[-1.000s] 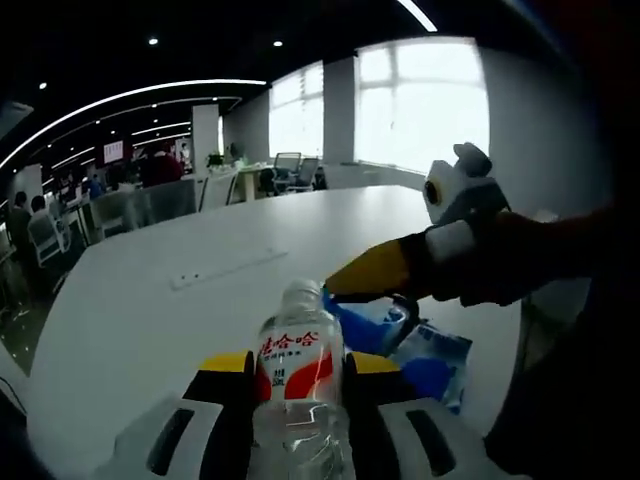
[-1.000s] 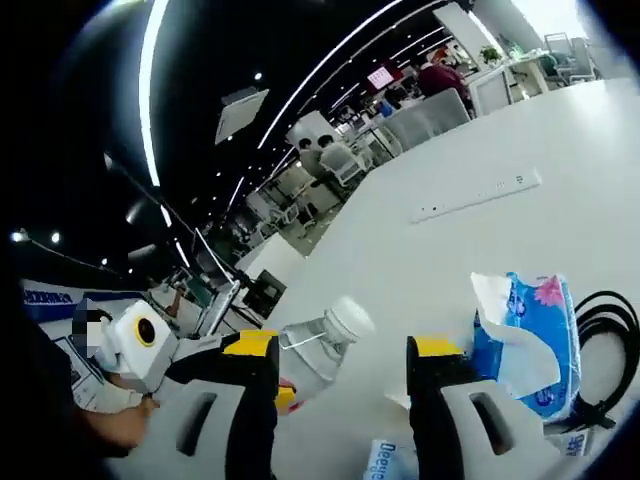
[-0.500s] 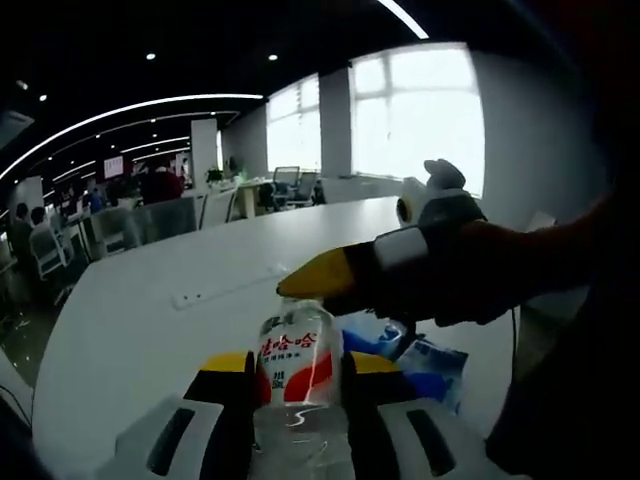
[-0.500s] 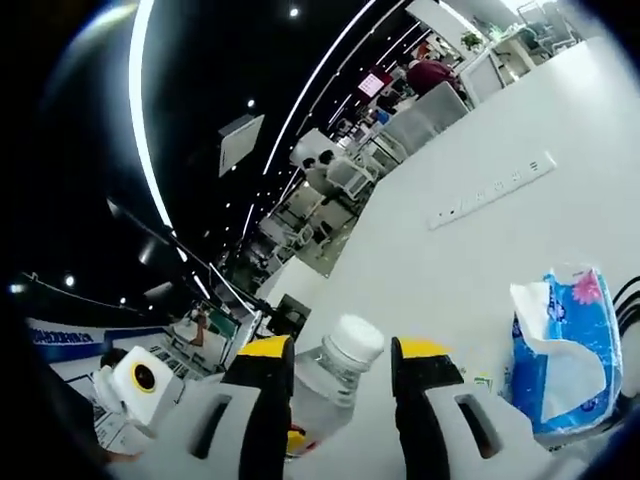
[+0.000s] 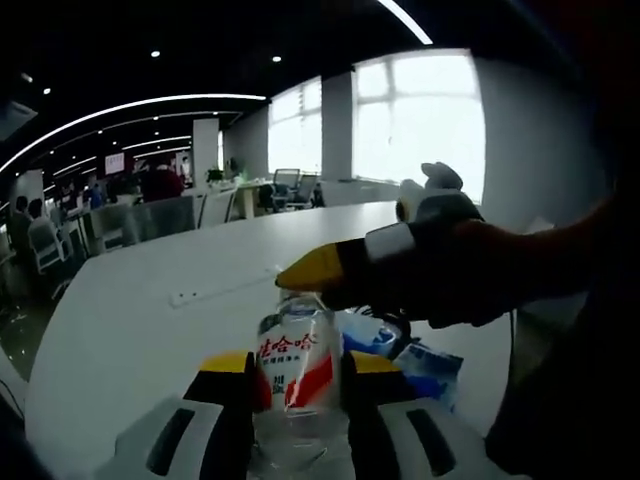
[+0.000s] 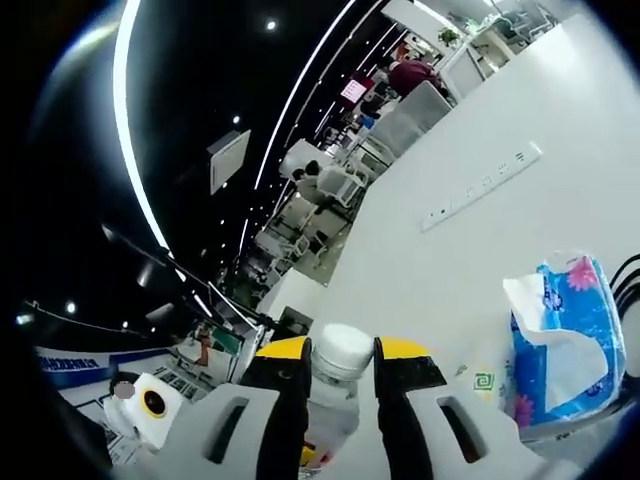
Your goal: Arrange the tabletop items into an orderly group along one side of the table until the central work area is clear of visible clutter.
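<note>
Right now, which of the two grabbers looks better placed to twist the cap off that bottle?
The right gripper, probably: its jaws sit on either side of the white cap. The left gripper clamps the bottle around its labelled body, so it can hold it steady.

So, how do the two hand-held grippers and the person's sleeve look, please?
Each hand-held gripper has a white body with dark slots and two black jaws capped with yellow tips: the left hand-held gripper and the right hand-held gripper look the same. In the left gripper view, the right one appears as a yellow wedge tip on a black jaw. The sleeve is dark, reddish.
</note>
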`<state>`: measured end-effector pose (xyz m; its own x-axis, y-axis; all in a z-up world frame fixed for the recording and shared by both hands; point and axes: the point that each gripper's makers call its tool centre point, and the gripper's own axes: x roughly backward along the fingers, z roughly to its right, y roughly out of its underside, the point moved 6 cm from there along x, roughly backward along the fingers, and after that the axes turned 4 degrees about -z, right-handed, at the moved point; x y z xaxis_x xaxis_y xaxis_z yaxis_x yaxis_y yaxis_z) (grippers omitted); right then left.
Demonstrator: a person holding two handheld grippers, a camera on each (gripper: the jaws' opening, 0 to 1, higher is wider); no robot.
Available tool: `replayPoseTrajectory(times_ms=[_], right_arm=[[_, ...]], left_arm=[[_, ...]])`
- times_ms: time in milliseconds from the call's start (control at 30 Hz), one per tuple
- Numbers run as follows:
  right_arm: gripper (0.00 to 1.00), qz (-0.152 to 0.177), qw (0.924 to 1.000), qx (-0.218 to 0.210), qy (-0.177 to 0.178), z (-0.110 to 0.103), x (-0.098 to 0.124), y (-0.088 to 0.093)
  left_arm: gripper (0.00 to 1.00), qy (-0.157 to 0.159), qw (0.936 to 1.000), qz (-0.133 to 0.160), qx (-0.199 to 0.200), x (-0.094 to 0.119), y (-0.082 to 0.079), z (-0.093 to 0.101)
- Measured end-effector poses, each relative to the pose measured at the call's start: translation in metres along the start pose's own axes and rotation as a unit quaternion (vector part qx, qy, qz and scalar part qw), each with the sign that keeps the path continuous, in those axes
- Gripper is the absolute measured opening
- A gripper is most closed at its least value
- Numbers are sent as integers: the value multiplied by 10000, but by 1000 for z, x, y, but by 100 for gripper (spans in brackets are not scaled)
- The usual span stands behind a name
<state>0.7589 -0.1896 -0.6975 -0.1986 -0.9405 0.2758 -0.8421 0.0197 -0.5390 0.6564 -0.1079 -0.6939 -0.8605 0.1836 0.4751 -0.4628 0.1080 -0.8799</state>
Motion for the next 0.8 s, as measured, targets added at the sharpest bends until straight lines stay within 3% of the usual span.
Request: replayPoseTrajectory(times_ms=[433, 667, 800], right_arm=[[16, -84, 9963, 849, -34, -20, -2, 0], [14, -213, 9896, 1416, -126, -35, -4, 2], [14, -306, 9817, 1873, -152, -43, -6, 6]], left_arm=[[33, -59, 9999, -121, 40, 0, 12, -3], [33, -4, 9997, -232, 31, 1, 14, -9], [33, -7, 9996, -267, 34, 1, 18, -13]])
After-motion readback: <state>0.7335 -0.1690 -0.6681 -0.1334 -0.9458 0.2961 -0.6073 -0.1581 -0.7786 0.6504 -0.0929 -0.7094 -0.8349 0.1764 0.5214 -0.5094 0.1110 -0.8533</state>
